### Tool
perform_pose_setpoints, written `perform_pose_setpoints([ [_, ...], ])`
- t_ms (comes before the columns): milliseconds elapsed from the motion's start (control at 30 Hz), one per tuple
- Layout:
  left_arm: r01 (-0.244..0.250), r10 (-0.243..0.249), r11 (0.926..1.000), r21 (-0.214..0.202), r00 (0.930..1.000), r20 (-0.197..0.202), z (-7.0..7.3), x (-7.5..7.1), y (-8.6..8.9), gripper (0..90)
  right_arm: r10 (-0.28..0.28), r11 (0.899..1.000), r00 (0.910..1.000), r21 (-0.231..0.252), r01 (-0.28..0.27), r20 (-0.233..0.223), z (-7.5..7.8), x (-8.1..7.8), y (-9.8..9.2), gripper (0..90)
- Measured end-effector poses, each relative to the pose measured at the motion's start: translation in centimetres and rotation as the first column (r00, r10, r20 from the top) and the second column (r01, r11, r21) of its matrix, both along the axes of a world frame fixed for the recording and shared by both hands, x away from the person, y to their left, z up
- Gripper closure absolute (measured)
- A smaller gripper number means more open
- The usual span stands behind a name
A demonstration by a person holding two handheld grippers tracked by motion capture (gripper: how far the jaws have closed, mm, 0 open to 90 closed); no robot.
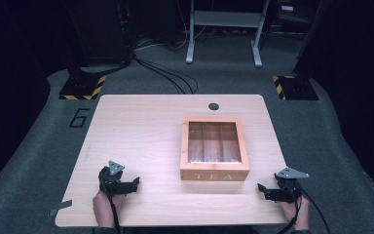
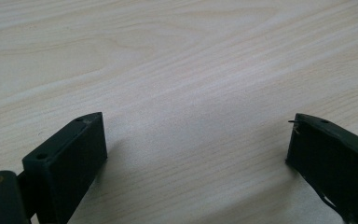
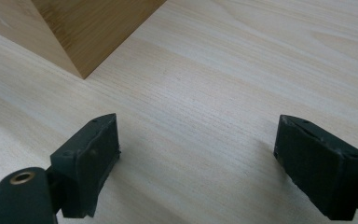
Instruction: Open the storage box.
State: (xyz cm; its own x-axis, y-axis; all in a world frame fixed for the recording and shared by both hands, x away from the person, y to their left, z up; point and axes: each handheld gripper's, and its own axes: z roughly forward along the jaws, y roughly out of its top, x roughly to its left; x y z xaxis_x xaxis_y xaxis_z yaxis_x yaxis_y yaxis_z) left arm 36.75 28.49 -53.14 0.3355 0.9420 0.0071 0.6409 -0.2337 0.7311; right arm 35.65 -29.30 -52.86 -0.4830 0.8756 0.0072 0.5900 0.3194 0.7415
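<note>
**Both grippers wait, jaws apart, short of the tea box**

Hands low in the high view hold the left gripper (image 1: 135,184) at lower left and the right gripper (image 1: 261,189) at lower right, both on the table (image 1: 141,122). Between them, right of centre, sits the wooden tea box (image 1: 214,148), lid down.

Left gripper view: jaws spread wide over bare wood, grasping nothing.

Right gripper view: jaws released; the box corner (image 3: 81,28) fills the upper left, well apart from them.
</note>
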Motion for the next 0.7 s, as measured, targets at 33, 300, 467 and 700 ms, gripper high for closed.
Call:
perform_pose_setpoints([
  [33,0.0,0.0,1.0,-0.001,1.0,0.0,0.0,0.0,0.0,4.4,0.0,1.0,1.0,-0.001,0.0,-0.001,0.0,0.0,0.0,13.5],
  [300,-0.001,0.001,1.0,-0.001,1.0,0.0,0.0,0.0,0.0,4.4,0.007,1.0,1.0,-0.011,-0.007,-0.007,0.1,0.0,0.1,12.3],
  [467,-0.001,0.001,1.0,-0.001,1.0,0.0,0.0,0.0,0.0,4.4,0.015,1.0,0.9993,-0.01,-0.016,-0.035,0.3,0.1,0.3,9.2],
  [700,-0.001,0.001,1.0,-0.001,1.0,0.0,0.0,0.0,0.0,4.5,0.071,0.997,0.9973,0.037,-0.07,-0.019,1.4,0.0,1.6,6.0],
])
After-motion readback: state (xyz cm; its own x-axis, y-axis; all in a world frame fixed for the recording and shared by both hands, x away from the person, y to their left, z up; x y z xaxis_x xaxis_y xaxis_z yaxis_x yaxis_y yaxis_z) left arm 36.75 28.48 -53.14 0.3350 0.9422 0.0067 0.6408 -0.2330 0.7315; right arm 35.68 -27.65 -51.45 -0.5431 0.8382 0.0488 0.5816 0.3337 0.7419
